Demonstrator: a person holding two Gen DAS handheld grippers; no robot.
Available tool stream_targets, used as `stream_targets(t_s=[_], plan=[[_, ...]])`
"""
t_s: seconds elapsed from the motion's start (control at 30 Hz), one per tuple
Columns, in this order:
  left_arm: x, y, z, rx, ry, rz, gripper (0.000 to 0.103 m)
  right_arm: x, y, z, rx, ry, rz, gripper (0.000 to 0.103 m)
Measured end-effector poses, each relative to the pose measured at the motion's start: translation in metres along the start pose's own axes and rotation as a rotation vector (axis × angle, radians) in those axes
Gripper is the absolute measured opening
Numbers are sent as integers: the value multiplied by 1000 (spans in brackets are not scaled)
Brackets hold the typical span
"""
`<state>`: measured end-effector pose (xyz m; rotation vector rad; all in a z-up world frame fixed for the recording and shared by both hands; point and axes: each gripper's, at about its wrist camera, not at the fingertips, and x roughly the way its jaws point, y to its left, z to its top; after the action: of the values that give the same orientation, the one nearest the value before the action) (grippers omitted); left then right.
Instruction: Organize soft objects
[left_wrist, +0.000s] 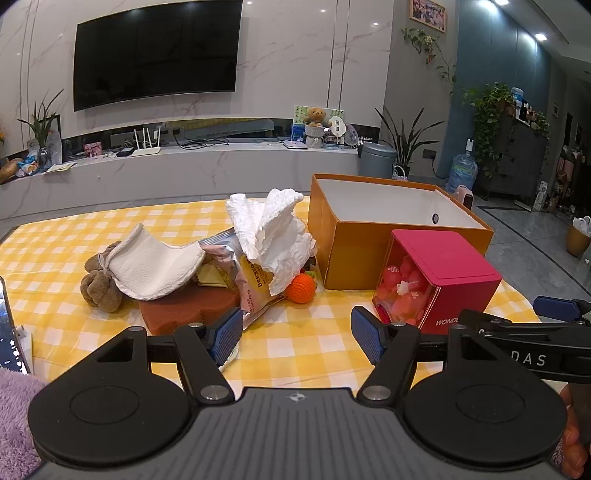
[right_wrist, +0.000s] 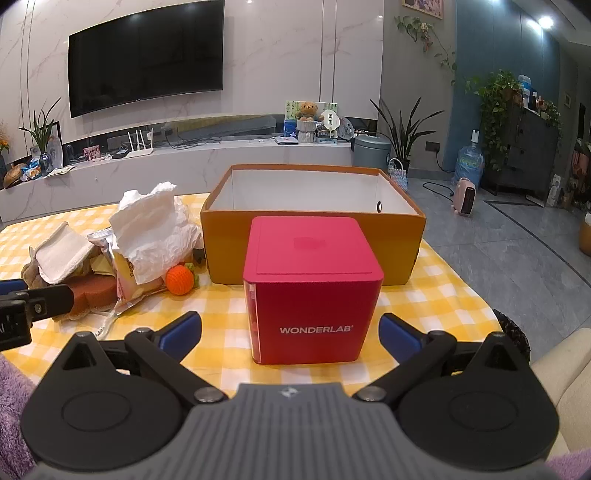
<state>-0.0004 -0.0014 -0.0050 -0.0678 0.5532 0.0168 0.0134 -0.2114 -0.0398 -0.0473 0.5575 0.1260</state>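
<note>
From the left wrist, the left gripper (left_wrist: 295, 334) hangs over the near edge of the checked cloth (left_wrist: 306, 347) with its jaws spread wide and nothing between the two blue pads (left_wrist: 225, 334); it grips nothing and touches nothing I can see. Just ahead of it lies one heap of soft things: one brown plush (left_wrist: 98, 286) at the left, one white cloth (left_wrist: 155, 267) draped over it, one brown sponge (left_wrist: 188, 308) underneath, one foil packet (left_wrist: 245, 282), one crumpled paper (left_wrist: 275, 236) on top, and one orange knitted ball (left_wrist: 301, 290) at the heap's right edge. Right of the heap stands one open orange box (left_wrist: 354, 258), white inside, and touching or just before it one pink cube (left_wrist: 447, 280) tipped on its side, its clear face showing pink capsules. The right gripper (left_wrist: 557, 310) pokes in at the right edge. From the right wrist, that gripper (right_wrist: 290, 334) is also released, jaws wide, one pad (right_wrist: 183, 334) on each side of the cube (right_wrist: 314, 291) but apart from it, so nothing is grasped. The cube stands near the box (right_wrist: 221, 247). The heap sits left: paper (right_wrist: 155, 232), white cloth (right_wrist: 61, 254), packet (right_wrist: 129, 284), sponge (right_wrist: 92, 290), ball (right_wrist: 180, 279), with the plush (right_wrist: 31, 273) mostly hidden. The left gripper's tip (right_wrist: 11, 286) shows at the left edge.
</note>
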Motion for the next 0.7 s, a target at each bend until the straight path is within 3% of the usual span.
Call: stream_targets(t_s=[0.53,0.63,0.7], plan=[[0,1,0,7,-2,-6,79,-3,4,-2,-17,-11,33,99],[0,2,-1,13,-19,-1,79,-2,7,0,-18,-10,67,92],[1,6,-1,5,-22,2,79,-2,10,2,-21,-9,98,80]])
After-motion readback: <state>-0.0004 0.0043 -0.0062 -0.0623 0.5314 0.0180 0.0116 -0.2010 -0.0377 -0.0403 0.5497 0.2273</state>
